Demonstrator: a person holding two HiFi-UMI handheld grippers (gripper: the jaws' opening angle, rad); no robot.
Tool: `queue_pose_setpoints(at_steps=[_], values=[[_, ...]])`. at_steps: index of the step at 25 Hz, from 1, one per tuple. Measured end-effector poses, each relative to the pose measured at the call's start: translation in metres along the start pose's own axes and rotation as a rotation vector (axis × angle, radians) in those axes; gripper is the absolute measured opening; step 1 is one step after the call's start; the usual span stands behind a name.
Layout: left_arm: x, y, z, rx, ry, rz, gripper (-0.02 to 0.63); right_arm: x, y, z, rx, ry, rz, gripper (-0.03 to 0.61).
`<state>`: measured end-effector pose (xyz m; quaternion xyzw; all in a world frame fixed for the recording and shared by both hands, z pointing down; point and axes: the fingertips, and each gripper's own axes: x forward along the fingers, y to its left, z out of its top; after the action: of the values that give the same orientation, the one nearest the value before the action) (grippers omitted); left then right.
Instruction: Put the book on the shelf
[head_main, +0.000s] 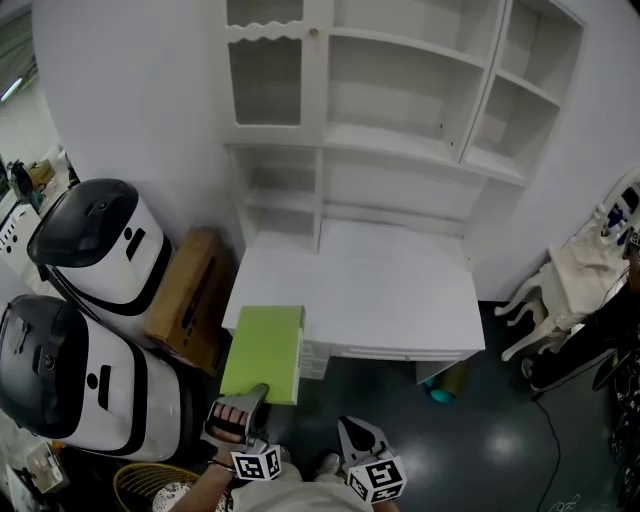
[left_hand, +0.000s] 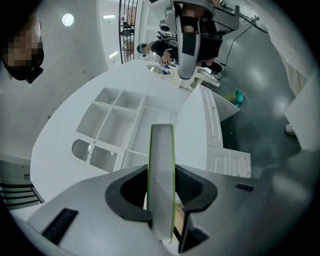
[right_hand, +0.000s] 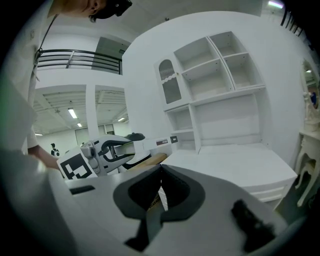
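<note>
Carry the flat lime-green hardcover book (head_main: 265, 352), now at the near left corner of the white desk (head_main: 400, 310), forward and keep it level. Aim for an open bay of the white shelf cabinet (head_main: 400, 150) at the far side. Pinched at one edge, it may sag, so move slowly. Your left gripper (head_main: 247, 398) is partly spread, clamping the book's near edge. Your right gripper (head_main: 358, 432) is pressed together, empty.

Green book (head_main: 264, 352), held flat at its near edge by the left hand-held gripper (head_main: 252, 393), hangs at the counter's (head_main: 400, 300) front-left corner; the white shelf (head_main: 400, 110) stands at the counter's back.
</note>
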<state>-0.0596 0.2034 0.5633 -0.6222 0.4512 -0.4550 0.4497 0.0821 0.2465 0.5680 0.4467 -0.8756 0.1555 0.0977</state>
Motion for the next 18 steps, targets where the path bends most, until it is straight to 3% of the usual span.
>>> queue_pose_setpoints(at_steps=[10, 18], values=[[0.010, 0.003, 0.019, 0.022, 0.039, 0.021, 0.149, -0.010, -0.023, -0.013, 0.000, 0.037, 0.041, 0.012], [0.035, 0.005, 0.000, 0.021, 0.031, 0.017, 0.149, 0.017, -0.033, -0.009, -0.005, 0.058, 0.020, 0.012]])
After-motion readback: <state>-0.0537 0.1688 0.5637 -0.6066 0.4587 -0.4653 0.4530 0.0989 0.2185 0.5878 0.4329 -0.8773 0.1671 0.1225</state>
